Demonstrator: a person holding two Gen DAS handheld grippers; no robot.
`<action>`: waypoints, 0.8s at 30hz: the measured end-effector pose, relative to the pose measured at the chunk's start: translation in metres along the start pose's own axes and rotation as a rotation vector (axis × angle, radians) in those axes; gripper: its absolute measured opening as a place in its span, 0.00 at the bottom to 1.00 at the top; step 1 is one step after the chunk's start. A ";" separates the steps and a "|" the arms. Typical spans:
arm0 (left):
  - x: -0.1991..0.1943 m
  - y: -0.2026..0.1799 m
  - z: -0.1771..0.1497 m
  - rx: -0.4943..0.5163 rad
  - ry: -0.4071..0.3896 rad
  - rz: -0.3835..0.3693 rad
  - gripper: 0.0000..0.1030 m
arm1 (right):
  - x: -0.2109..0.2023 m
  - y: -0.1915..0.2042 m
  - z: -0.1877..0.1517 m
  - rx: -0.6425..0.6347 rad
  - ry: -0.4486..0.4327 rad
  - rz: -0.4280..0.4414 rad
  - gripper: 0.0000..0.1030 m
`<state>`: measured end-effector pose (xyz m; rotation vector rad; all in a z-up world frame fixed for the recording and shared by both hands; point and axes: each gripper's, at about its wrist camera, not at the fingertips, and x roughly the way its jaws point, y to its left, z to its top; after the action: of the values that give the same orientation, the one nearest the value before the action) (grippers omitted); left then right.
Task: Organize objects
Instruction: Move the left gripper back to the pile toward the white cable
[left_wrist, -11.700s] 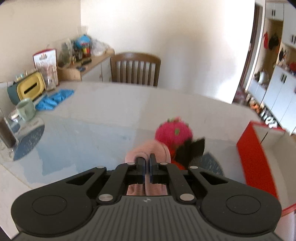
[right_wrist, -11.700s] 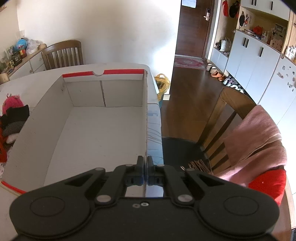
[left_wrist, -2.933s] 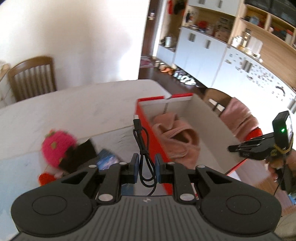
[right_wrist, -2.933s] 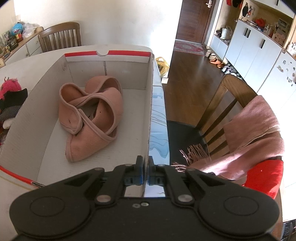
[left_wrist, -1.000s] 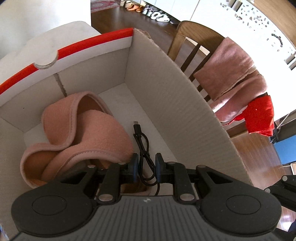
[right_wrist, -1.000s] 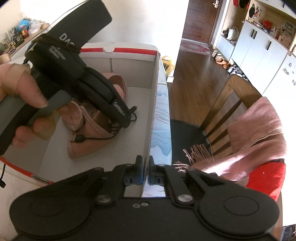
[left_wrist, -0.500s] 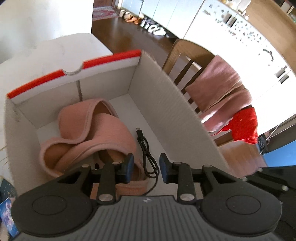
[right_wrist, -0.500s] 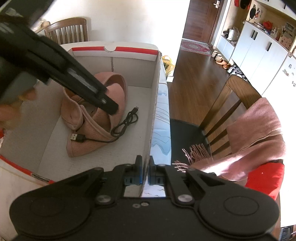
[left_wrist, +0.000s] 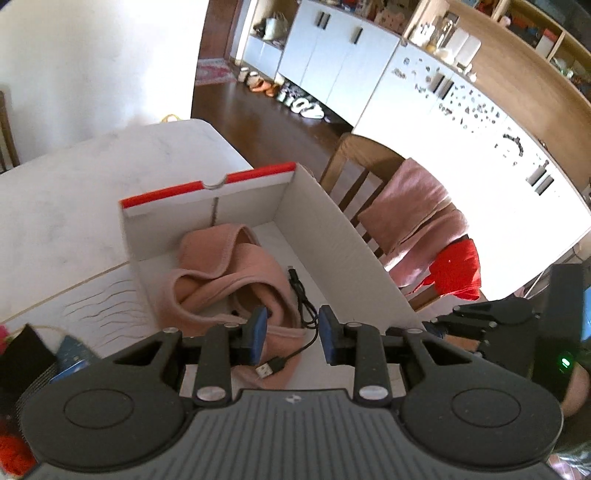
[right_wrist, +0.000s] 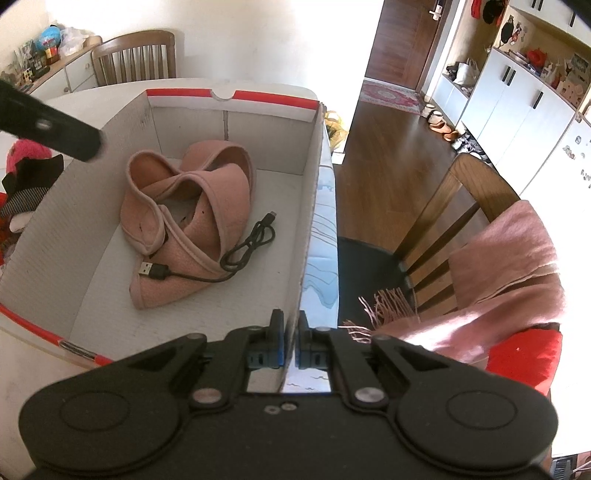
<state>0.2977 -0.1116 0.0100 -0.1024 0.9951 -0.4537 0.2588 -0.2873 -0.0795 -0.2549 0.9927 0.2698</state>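
The black USB cable (right_wrist: 243, 254) lies loose inside the white cardboard box (right_wrist: 291, 206), its coiled part on the box floor beside the right-hand wall and its flat plug end draped over the near edge of the pink fleece wrap (right_wrist: 192, 218). That wrap sits crumpled in the middle of the box floor, nearer the far wall, which has a red strip along its top and a small notch in its rim. The left gripper (left_wrist: 291, 334) hangs above the near end of the box, tilted down at it; its blue-padded fingers stand apart with nothing pressed between them, and the cable and the wrap show far below through the gap. Its jaws have just been opening. The right gripper (right_wrist: 291, 345) is at the near right corner of the box, its two fingers closed onto the top edge of the box's right wall, one pad inside and one outside. The box stands on a pale table (left_wrist: 74, 206), close to the table's right edge. On the table to the left of the box lie a pink plush toy (right_wrist: 24, 155) and some black and striped cloth (right_wrist: 31, 177). Just off the right edge of the table stands a wooden chair (right_wrist: 454, 206) with a pink fringed scarf (right_wrist: 506, 258) over its back and a red cushion (right_wrist: 524, 358) under it.
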 end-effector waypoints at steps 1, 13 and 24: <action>-0.006 0.002 -0.002 -0.002 -0.008 -0.001 0.28 | 0.000 0.001 0.000 -0.001 0.001 -0.002 0.04; -0.067 0.029 -0.046 -0.022 -0.079 0.062 0.28 | 0.000 0.005 0.002 -0.004 0.007 -0.021 0.05; -0.128 0.106 -0.109 -0.158 -0.124 0.297 0.28 | 0.002 0.007 0.004 -0.013 0.021 -0.037 0.06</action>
<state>0.1833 0.0502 0.0204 -0.1212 0.9048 -0.0947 0.2606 -0.2789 -0.0803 -0.2886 1.0059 0.2401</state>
